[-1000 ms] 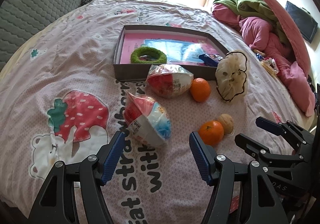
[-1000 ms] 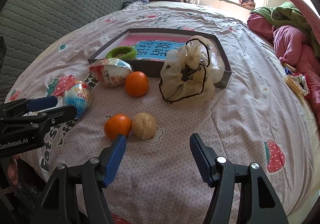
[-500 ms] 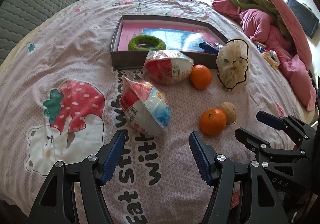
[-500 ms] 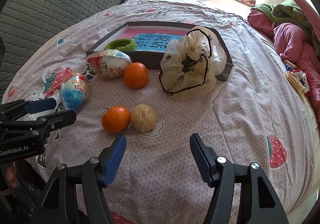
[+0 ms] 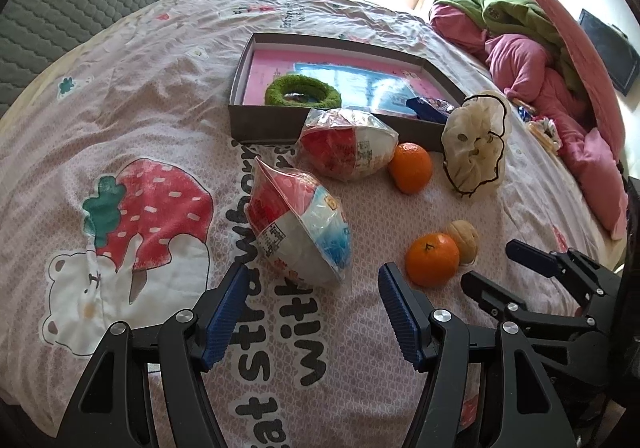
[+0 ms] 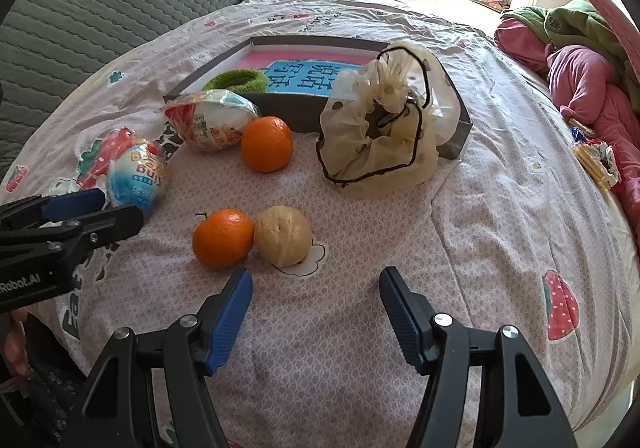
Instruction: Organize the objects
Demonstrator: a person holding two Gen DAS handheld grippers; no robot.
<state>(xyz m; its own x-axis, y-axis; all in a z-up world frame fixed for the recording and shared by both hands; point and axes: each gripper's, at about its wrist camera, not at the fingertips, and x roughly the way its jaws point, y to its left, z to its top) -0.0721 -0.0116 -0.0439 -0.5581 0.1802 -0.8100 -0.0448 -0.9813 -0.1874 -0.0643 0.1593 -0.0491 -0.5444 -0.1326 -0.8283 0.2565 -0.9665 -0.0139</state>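
Left gripper (image 5: 312, 306) wide, empty, above wrapped toy egg (image 5: 298, 222), right gripper (image 6: 316, 302) wide, empty, near orange (image 6: 222, 238), grey tray (image 6: 456, 136) beyond

A shallow grey box (image 6: 456, 140) with a pink and blue lining lies far on the bed, holding a green fuzzy ring (image 5: 303, 92) and a dark blue packet (image 5: 428, 107). Against its near wall rest a wrapped egg-shaped toy (image 5: 346, 148), an orange (image 6: 266, 144) and a cream drawstring pouch (image 6: 380, 132). Nearer, a second wrapped egg (image 5: 298, 226) lies tilted at left; another orange (image 6: 222, 238) touches a pale peeled fruit (image 6: 284, 235).
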